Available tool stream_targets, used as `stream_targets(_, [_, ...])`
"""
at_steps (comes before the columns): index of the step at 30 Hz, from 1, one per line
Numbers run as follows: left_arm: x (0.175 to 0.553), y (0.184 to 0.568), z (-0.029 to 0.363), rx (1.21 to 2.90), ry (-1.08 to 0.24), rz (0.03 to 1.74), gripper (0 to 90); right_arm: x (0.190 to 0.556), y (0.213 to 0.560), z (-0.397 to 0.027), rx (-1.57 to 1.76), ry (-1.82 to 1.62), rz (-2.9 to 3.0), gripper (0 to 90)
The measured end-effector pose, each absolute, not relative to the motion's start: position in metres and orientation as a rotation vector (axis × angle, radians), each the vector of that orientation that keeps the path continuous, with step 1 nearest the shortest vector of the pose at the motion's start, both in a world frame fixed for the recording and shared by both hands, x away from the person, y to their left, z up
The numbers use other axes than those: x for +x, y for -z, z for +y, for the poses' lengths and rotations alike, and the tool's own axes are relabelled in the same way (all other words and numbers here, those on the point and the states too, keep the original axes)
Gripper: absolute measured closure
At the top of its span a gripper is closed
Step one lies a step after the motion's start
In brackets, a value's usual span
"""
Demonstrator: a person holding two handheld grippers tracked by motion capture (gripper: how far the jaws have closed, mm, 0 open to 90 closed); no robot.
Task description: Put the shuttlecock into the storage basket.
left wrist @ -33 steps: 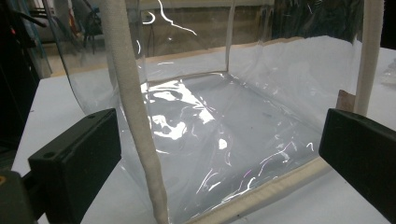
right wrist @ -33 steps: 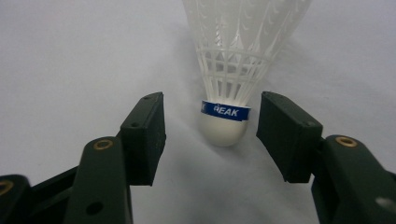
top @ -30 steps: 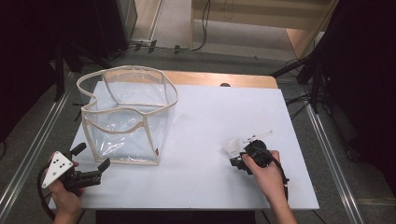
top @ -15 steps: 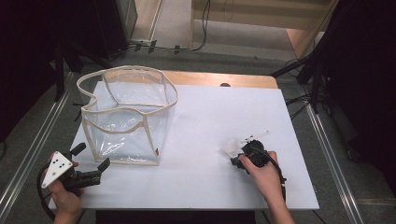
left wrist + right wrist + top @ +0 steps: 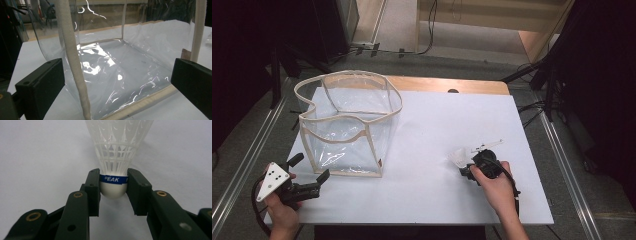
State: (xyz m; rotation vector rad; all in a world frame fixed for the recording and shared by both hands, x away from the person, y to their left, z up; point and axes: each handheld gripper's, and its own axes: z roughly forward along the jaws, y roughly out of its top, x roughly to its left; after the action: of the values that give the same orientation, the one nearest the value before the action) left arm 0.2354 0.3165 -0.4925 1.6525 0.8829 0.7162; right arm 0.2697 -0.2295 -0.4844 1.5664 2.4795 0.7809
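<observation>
A white plastic shuttlecock (image 5: 457,157) with a blue band lies on the white table (image 5: 437,120) at the front right. My right gripper (image 5: 467,168) is shut on its rounded cork. In the right gripper view the two jaws press on the cork of the shuttlecock (image 5: 116,150) from both sides, so the right gripper (image 5: 113,185) holds it with the skirt pointing away. At the front left corner my left gripper (image 5: 310,168) stands open and holds nothing. It points at a clear plastic bag (image 5: 347,130) with cream trim. The left gripper (image 5: 117,80) faces the bag's (image 5: 112,57) near wall.
The clear bag stands upright and open on the left half of the table. A wooden strip (image 5: 447,85) runs along the table's far edge. Metal rails (image 5: 242,165) flank the table, and cables and stands lie on the floor beyond.
</observation>
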Motion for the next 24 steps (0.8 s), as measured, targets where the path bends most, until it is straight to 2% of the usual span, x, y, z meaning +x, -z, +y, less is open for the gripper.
stream_targets(24, [0.235,0.492,0.315,1.669,-0.719,0.869,0.0,0.266,0.460,-0.224,1.444,-0.975,2.337,62.3])
